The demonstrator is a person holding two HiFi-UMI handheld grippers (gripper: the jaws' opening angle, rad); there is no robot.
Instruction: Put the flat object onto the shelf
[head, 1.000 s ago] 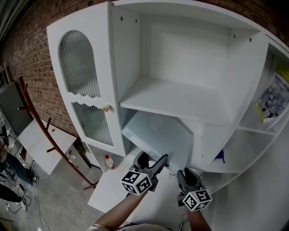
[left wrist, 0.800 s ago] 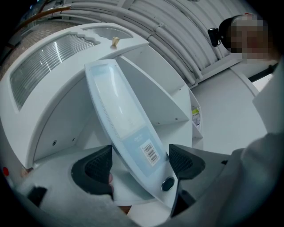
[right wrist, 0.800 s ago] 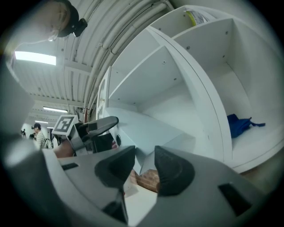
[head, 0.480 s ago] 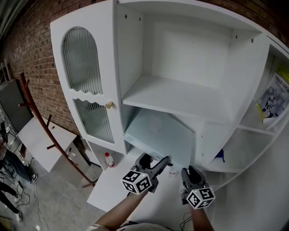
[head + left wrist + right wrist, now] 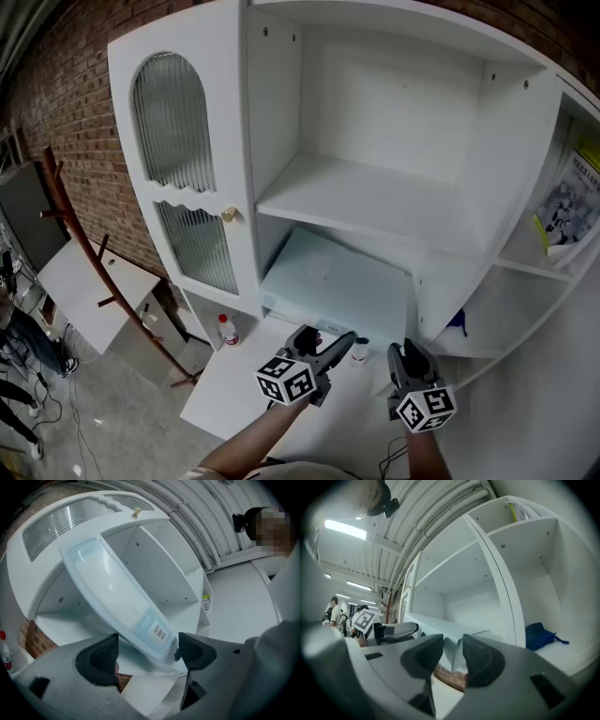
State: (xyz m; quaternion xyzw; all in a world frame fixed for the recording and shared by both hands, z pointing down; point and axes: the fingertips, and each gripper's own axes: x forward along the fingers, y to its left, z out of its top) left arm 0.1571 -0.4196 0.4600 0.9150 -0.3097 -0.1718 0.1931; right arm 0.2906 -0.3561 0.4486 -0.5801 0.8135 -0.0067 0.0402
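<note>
The flat object (image 5: 337, 281) is a pale blue plastic case lying nearly level in the white cabinet's lower compartment, just under the middle shelf (image 5: 366, 202). My left gripper (image 5: 330, 343) is at its front edge. In the left gripper view the barcoded end of the case (image 5: 140, 620) sits between the wide-open jaws (image 5: 147, 651), and only the right pad (image 5: 190, 651) is near its corner. My right gripper (image 5: 409, 353) is at the case's right front corner. Its jaws (image 5: 452, 653) are closing, and the corner of the case (image 5: 453, 644) fills the narrow gap between them.
The ribbed-glass door (image 5: 183, 169) forms the cabinet's left side. A small red-capped bottle (image 5: 226, 334) stands on the low ledge. A blue thing (image 5: 457, 325) lies in the right compartment, with a booklet (image 5: 567, 206) above it. A brown coat stand (image 5: 84, 272) and a white table (image 5: 89, 291) are at left.
The flat object has tipped from a slant to nearly level and slid deeper under the middle shelf. Both grippers have drifted slightly down and to the right.
</note>
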